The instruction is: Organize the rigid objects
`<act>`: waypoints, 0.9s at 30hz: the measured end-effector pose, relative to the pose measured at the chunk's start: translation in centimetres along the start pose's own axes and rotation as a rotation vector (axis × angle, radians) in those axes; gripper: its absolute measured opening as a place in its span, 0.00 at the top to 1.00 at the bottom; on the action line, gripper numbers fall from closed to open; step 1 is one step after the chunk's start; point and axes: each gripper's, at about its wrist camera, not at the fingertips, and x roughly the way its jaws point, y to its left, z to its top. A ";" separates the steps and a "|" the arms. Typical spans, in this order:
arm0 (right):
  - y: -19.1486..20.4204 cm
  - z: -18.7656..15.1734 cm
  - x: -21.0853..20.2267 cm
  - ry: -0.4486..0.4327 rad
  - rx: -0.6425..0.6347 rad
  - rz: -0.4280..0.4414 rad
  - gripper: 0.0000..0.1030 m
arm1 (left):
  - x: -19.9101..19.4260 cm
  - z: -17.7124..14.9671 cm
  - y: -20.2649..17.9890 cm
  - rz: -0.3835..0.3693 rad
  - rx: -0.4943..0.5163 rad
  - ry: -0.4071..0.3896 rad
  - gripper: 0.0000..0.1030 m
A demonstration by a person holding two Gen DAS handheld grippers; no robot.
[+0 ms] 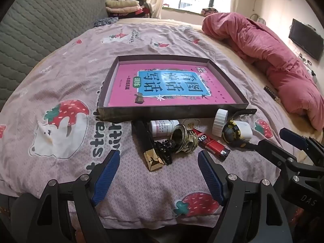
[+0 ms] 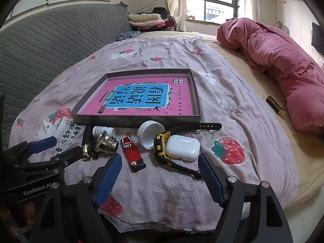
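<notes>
A: Going from the left, what lies on the bed (image 2: 232, 64)?

B: On the strawberry-print sheet (image 1: 60, 93), just near of the shallow box (image 1: 172, 112) with the pink book (image 1: 162, 85) in it, a row of small things. Furthest left, a black and gold tube (image 1: 148, 147), with a black hair clip (image 1: 165, 148) touching it.

A: And next?

B: A white pill bottle (image 1: 162, 128) on its side, then a brass bell-shaped piece (image 1: 185, 138), a red lighter (image 2: 131, 154), and a white ribbed cap (image 2: 149, 134).

A: On the right end?

B: A black and yellow watch (image 2: 162, 145) with its strap running toward the box, and a white earbud case (image 2: 182, 147) touching it.

A: The tools?

B: The left hand-held gripper (image 1: 158, 170) hangs spread wide, nothing between its blue pads, just near of the tube. The right hand-held gripper (image 2: 160, 172) is spread too, empty, with the lighter and the watch strap just far of its pads. Far right, a pink duvet (image 2: 283, 66) lies bunched.
</notes>
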 end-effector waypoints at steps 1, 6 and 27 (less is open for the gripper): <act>0.0 0.0 0.0 0.000 0.000 0.000 0.25 | 0.0 0.0 0.0 0.001 0.000 0.000 0.22; -0.1 0.0 0.0 -0.001 0.001 0.002 0.25 | 0.0 0.0 0.0 -0.003 -0.003 0.003 0.22; -0.2 0.1 0.2 -0.006 0.000 0.000 0.25 | 0.3 0.0 0.2 -0.018 -0.002 0.008 0.22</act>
